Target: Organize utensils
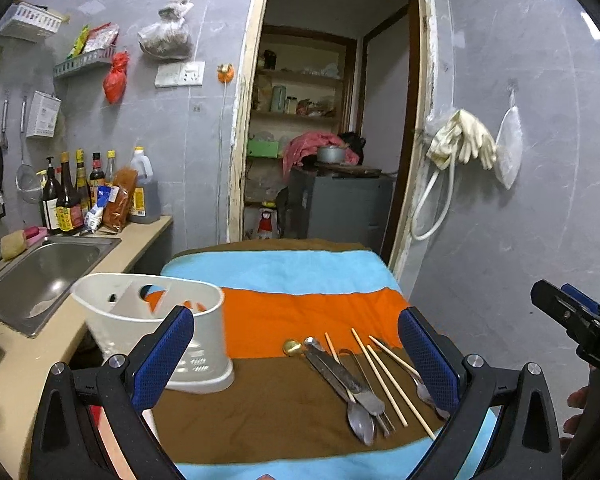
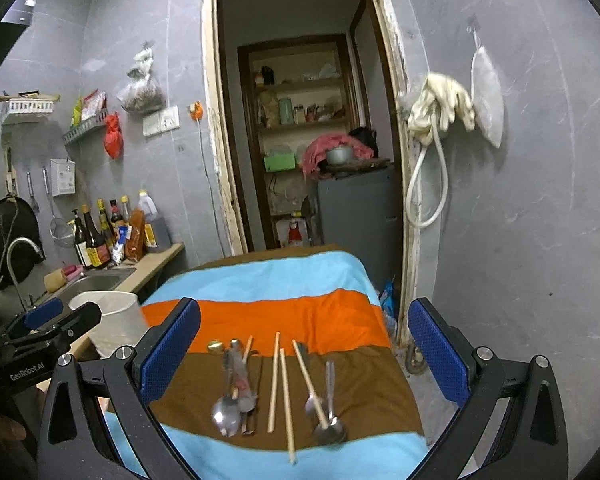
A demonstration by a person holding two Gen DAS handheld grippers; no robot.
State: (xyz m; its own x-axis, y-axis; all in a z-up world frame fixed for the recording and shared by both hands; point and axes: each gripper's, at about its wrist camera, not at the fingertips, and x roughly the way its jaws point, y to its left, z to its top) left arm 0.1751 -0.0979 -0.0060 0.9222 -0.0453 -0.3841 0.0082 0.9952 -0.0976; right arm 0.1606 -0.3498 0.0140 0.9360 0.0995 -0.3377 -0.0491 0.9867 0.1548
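We hold both grippers, left [image 1: 296,354] and right [image 2: 304,354], jaws wide apart, empty; spoons [image 2: 228,416] and chopsticks [image 2: 286,400] lie between the right jaws, holder [image 1: 148,320] behind the left.

Hidden and blurred
Left gripper's finger [image 1: 168,356] hid the holder's [image 1: 148,312] front; spoons [image 2: 236,392] ahead of the right gripper were blurred.

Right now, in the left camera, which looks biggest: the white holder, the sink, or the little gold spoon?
1. sink and white holder: look alike; the holder sits nearer, so unsure.
2. gold spoon: smallest.
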